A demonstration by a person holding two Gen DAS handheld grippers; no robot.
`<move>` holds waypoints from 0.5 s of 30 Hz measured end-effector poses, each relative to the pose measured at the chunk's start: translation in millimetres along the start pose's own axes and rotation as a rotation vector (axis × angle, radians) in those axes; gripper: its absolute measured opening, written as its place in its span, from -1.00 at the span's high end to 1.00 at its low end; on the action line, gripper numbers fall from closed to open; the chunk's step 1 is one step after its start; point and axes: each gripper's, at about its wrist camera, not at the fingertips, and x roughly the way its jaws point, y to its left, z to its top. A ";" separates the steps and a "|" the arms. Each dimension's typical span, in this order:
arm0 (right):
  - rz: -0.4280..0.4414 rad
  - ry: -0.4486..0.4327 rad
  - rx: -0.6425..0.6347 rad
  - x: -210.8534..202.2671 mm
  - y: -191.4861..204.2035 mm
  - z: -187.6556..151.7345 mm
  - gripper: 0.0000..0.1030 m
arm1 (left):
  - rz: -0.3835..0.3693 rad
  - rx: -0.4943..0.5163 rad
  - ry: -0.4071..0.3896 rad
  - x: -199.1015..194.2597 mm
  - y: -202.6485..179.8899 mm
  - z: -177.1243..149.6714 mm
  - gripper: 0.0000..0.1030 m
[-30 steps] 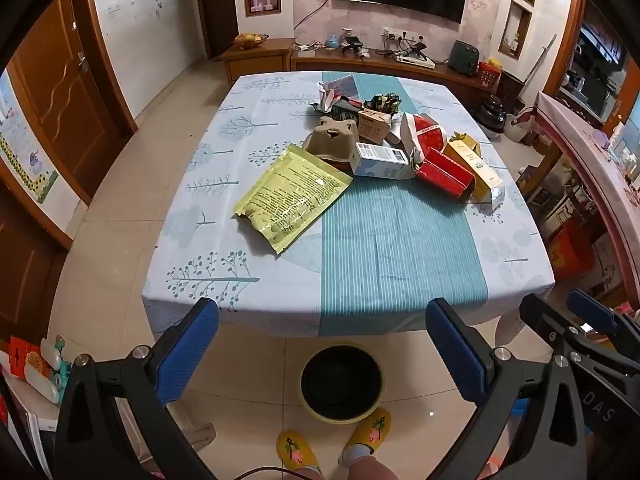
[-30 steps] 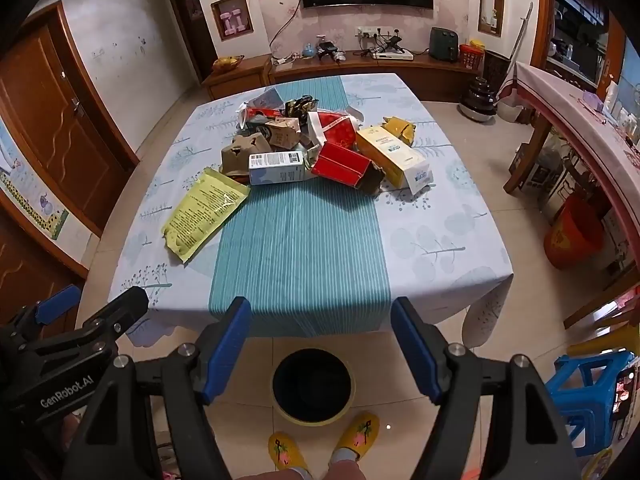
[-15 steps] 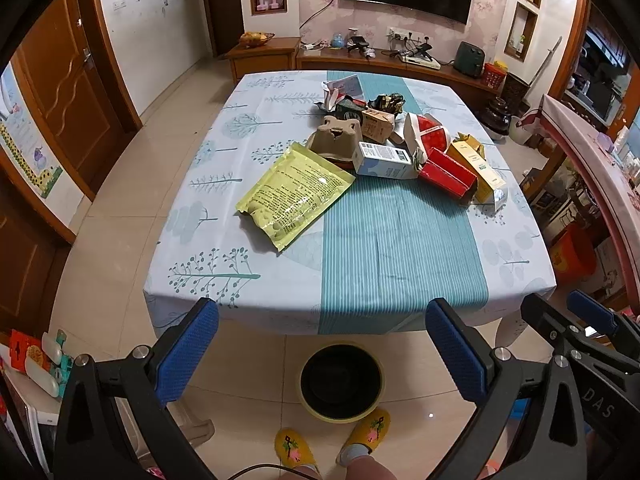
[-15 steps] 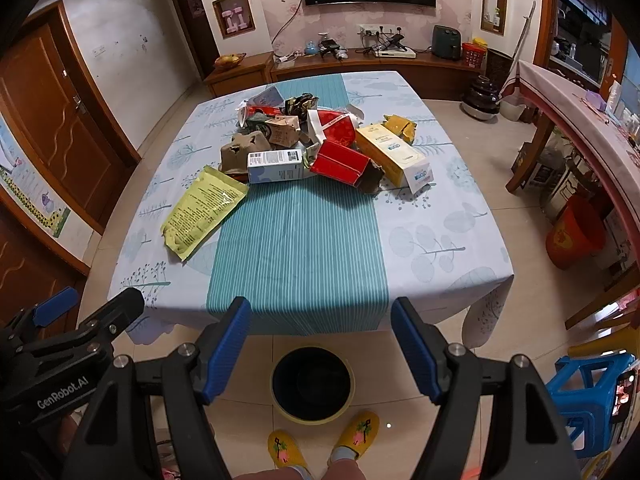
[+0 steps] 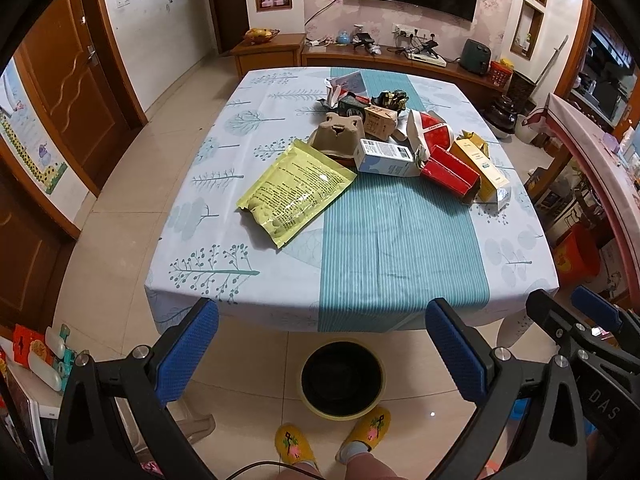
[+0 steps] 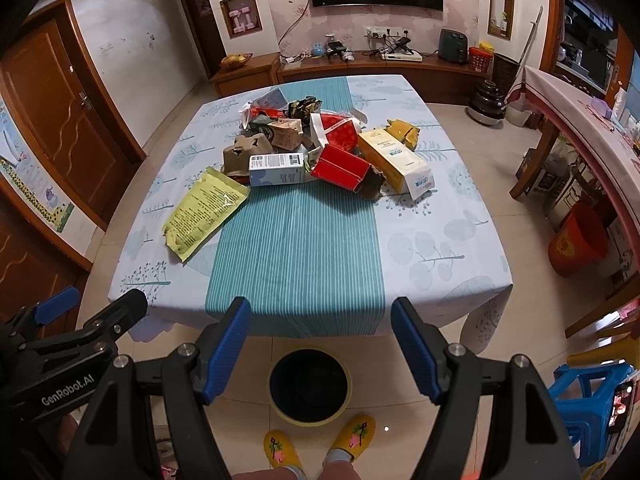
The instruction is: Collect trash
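A pile of trash lies on the far middle of the table [image 5: 400, 248]: a yellow foil bag [image 5: 296, 190], a brown pulp tray [image 5: 340, 136], a white and blue box [image 5: 386, 156], a red box [image 5: 450, 174] and a yellow carton [image 5: 482, 166]. The same pile shows in the right wrist view, with the yellow bag [image 6: 204, 208] and red box [image 6: 340, 166]. A black bin with a yellow rim [image 5: 342, 378] stands on the floor under the near table edge. My left gripper [image 5: 320, 348] and right gripper [image 6: 322, 346] are open and empty, held above the bin, short of the table.
A teal runner [image 6: 296, 248] crosses the tablecloth. The person's yellow slippers [image 6: 320, 446] stand by the bin [image 6: 310, 384]. An orange bucket [image 6: 578, 244] and a blue stool [image 6: 592, 392] are on the right. A wooden door [image 5: 72, 88] is on the left.
Both grippers have tilted up a little, so the table and trash sit slightly lower in both views. The jaws stay open and nothing on the table has moved.
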 end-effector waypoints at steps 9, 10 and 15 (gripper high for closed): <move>0.014 -0.009 -0.028 -1.8 -2.7 6.1 -0.41 | 0.006 -0.011 -0.011 -3.1 -3.0 0.1 -0.98; 0.014 -0.010 -0.029 -1.9 -3.5 6.8 -0.41 | 0.007 -0.015 -0.011 -3.3 -3.3 0.3 -0.98; 0.016 -0.013 -0.032 -1.8 -6.8 9.6 -0.41 | 0.014 -0.031 -0.008 -3.3 -7.1 1.5 -0.98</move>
